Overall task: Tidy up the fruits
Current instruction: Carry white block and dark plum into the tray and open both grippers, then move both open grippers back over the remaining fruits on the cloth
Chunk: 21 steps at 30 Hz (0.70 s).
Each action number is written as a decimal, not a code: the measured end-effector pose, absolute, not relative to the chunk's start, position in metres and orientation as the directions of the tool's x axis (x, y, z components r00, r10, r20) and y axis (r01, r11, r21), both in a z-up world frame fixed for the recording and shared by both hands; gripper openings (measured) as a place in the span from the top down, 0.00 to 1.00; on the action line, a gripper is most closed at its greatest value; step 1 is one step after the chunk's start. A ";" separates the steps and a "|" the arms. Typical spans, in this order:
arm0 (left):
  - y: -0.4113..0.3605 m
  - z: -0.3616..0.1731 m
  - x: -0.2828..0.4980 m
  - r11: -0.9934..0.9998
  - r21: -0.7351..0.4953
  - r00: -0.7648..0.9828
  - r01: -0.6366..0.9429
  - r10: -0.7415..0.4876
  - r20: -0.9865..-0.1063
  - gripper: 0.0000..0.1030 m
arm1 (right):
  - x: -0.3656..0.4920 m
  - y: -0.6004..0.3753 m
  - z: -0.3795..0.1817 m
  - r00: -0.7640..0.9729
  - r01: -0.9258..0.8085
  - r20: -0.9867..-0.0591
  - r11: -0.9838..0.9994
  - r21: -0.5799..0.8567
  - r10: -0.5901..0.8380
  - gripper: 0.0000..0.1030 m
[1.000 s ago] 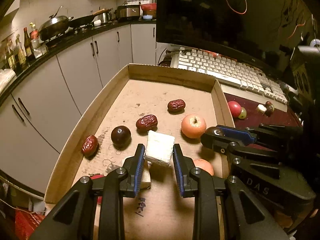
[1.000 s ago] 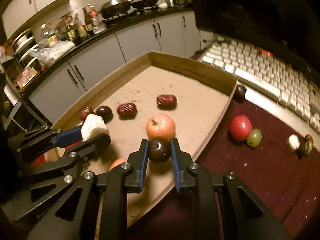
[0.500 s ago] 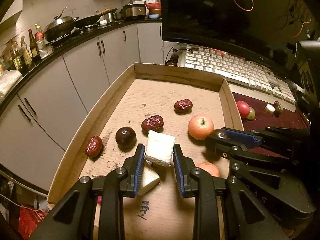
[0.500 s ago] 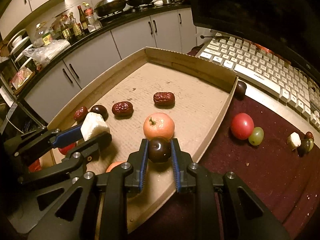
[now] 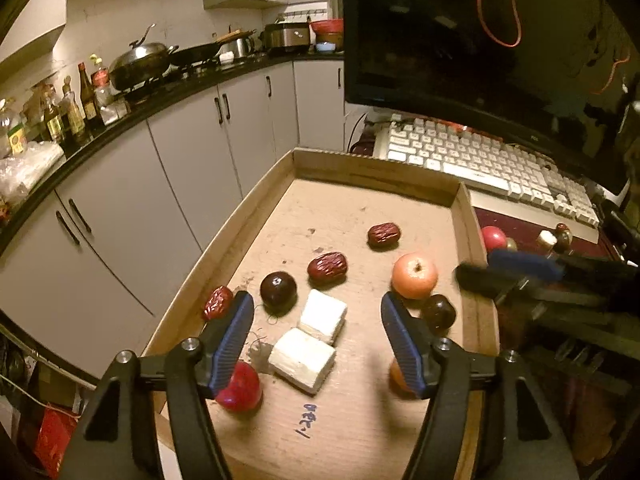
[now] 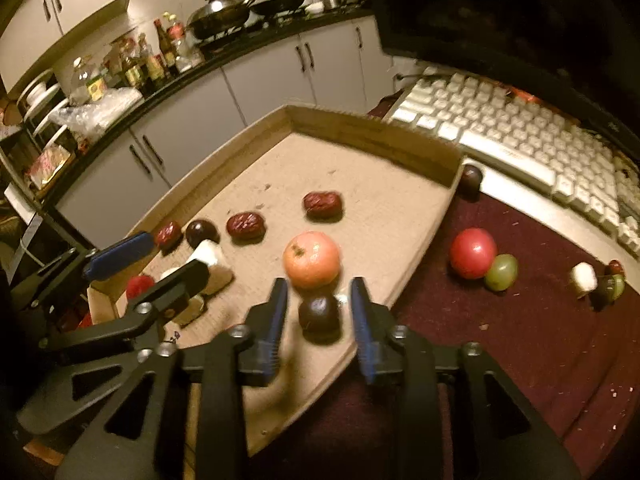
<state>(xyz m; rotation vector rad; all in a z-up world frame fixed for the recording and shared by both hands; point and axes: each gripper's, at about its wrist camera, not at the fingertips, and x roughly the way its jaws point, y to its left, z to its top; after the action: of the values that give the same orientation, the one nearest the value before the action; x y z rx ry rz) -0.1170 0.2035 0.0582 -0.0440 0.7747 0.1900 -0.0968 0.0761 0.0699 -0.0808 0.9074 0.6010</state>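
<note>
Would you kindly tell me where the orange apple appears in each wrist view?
Left wrist: the apple lies right of centre in the tray, beyond the right fingertip.
Right wrist: the apple lies at centre, just beyond the dark plum.
Shared landmark: the keyboard.

A home kitchen; wok [image 5: 140,58] on the counter; grey cabinets [image 5: 192,160]; sauce bottles [image 6: 160,56].
</note>
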 end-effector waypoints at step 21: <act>0.110 0.067 -0.120 0.998 0.057 0.730 0.032 0.016 -0.684 0.26 | -0.099 -0.135 0.081 0.652 -0.193 -0.704 0.959 0.206 0.282 0.46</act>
<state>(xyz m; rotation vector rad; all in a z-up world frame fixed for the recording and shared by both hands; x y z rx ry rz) -0.1198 0.1096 0.0672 0.0664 0.7531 -0.0085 -0.0988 -0.1345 0.0810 0.1160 0.8175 0.2708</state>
